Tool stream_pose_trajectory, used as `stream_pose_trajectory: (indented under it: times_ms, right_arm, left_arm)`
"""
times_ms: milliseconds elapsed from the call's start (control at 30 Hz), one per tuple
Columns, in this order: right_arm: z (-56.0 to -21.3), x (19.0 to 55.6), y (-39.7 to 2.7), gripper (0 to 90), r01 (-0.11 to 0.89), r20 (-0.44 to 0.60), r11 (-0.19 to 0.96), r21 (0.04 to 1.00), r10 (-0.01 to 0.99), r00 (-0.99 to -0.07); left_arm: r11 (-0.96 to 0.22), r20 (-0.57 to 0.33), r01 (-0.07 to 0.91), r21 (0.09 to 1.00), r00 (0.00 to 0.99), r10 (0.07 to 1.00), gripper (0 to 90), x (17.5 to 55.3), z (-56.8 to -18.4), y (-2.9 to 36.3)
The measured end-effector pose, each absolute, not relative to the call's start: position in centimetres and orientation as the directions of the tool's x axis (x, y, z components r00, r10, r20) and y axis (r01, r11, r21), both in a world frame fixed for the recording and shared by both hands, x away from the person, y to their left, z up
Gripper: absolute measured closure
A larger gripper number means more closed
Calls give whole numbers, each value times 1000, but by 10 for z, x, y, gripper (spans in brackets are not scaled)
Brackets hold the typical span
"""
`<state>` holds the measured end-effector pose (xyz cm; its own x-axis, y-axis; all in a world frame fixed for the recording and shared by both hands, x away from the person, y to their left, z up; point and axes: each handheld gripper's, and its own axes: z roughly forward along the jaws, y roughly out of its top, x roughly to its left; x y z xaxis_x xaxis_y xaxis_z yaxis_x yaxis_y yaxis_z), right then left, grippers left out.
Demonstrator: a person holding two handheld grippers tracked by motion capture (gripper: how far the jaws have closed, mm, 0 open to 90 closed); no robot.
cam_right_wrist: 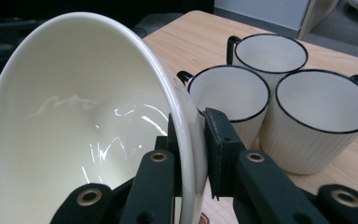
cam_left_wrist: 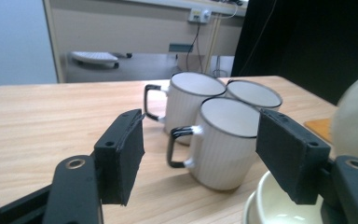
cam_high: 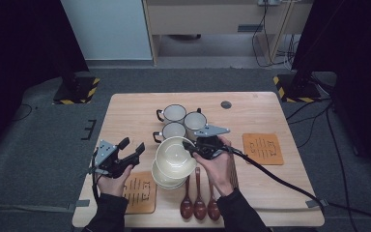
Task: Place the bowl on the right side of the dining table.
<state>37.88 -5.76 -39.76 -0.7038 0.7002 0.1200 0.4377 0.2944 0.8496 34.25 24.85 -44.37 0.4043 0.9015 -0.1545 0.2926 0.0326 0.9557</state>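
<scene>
Pinched by its rim between the right gripper's (cam_right_wrist: 193, 154) jaws, one cream bowl (cam_high: 175, 155) hangs tilted above the bowl stack (cam_high: 166, 180), beside three mugs (cam_high: 179, 122). I judge the task barely begun: no bowl is set out yet, spoons (cam_high: 199, 205) lie untouched, and the left gripper (cam_high: 131, 147) waits spread and empty. Dark marks on the orange mats (cam_high: 263, 148) can't be read.
</scene>
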Motion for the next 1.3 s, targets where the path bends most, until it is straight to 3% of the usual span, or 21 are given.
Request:
stream_pose_trajectory:
  times_ms: [833,1300]
  right_arm:
    - [-383,382,-92,810,423,100,251,871,751,-653]
    - [-384,384,-118,807,431,92,234,871,785,-612]
  left_arm:
    - [-41,-97,426,904,296,950,273,360,-477,281]
    - [-123,-38,510,851,294,955,266,368,-495,287]
